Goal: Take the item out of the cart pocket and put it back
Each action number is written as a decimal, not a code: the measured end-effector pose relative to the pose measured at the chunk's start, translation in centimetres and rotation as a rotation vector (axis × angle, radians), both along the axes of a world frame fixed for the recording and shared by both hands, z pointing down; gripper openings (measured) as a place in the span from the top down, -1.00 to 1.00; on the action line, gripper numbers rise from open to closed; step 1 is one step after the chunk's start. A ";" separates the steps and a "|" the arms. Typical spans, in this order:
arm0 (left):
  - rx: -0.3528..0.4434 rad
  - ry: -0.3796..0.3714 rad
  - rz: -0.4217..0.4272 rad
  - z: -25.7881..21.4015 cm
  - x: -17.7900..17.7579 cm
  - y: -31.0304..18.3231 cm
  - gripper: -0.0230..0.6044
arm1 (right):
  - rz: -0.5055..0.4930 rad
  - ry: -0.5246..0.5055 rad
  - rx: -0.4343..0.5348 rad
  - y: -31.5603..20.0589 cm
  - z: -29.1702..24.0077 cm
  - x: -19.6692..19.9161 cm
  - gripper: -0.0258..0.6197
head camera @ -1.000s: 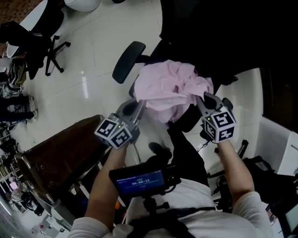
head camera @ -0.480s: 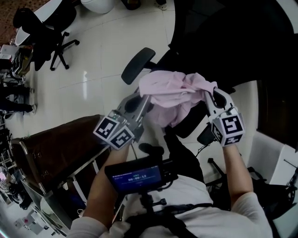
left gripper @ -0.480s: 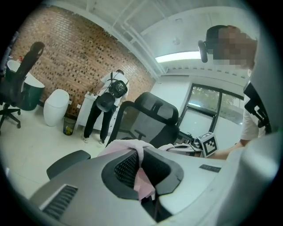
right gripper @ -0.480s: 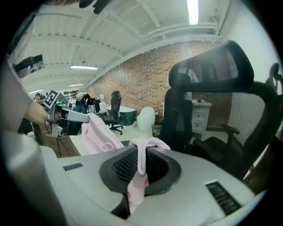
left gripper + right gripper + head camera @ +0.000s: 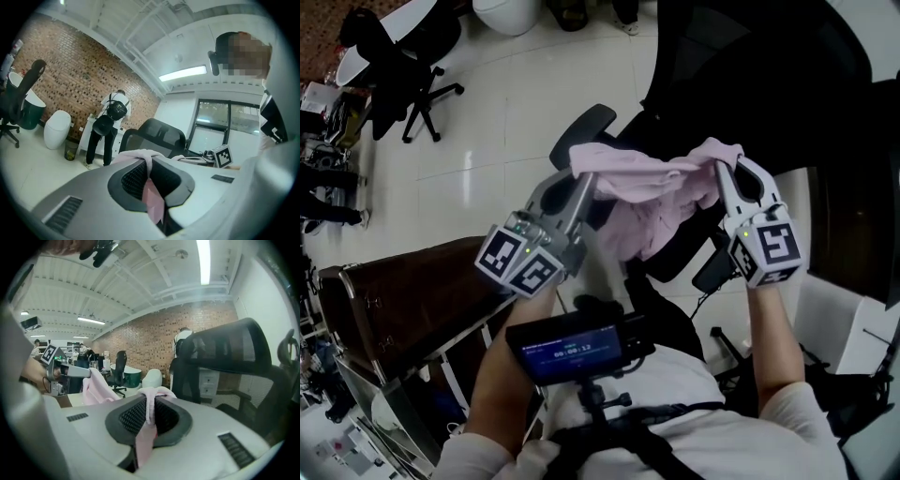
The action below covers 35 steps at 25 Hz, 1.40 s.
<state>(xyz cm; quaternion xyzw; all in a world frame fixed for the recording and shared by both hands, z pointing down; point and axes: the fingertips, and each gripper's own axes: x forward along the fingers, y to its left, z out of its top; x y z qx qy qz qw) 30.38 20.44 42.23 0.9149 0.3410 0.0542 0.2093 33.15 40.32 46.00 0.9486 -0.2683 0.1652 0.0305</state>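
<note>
Nearest me, at 6 o'clock in the head view: a small screen (image 5: 572,349) on the chest mount, lit blue. Both forearms reach up past it, toward 11 and 1 o'clock.

Left gripper (image 5: 584,180): marker cube at 9 o'clock of centre, jaws pointing toward 1 o'clock. In its own view I read the jaws pressed together on a fold of the cloth (image 5: 652,192). Pink fabric runs down the slot between the pads, and a hem bulges over the tips.

Right gripper (image 5: 721,171): cube at 3 o'clock, jaws pointing toward 11 o'clock. Same reading in its own view: jaws pinching the cloth, a pink strip hanging between the pads.

Cloth: pink, crumpled, held in the air between the two grippers. The top edge is strung from one pinch to the other and the rest sags toward 6 o'clock. Whether the sag touches the chair behind, I cannot tell.

Behind it, a black chair (image 5: 584,125), one pad sticking out at 10 o'clock of the cloth. At 8 o'clock, low down, a brown case (image 5: 403,300). White tiled floor (image 5: 506,103) beyond. Far off at 10 o'clock, a second chair (image 5: 394,66).

Farthest, in the left gripper view: a person (image 5: 108,126) standing at a brick wall (image 5: 65,79).
</note>
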 end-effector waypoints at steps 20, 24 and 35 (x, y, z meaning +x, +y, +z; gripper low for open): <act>-0.060 0.284 -0.043 -14.6 -3.5 -5.6 0.93 | -0.086 0.343 0.028 -7.0 -16.9 -1.2 0.87; -0.064 0.333 -0.053 -17.3 -4.4 -7.4 0.93 | -0.104 0.392 0.042 -8.9 -19.8 -1.7 0.87; -0.091 0.494 -0.104 -25.3 -8.2 -12.6 0.93 | -0.165 0.568 0.103 -15.0 -28.8 -3.0 0.87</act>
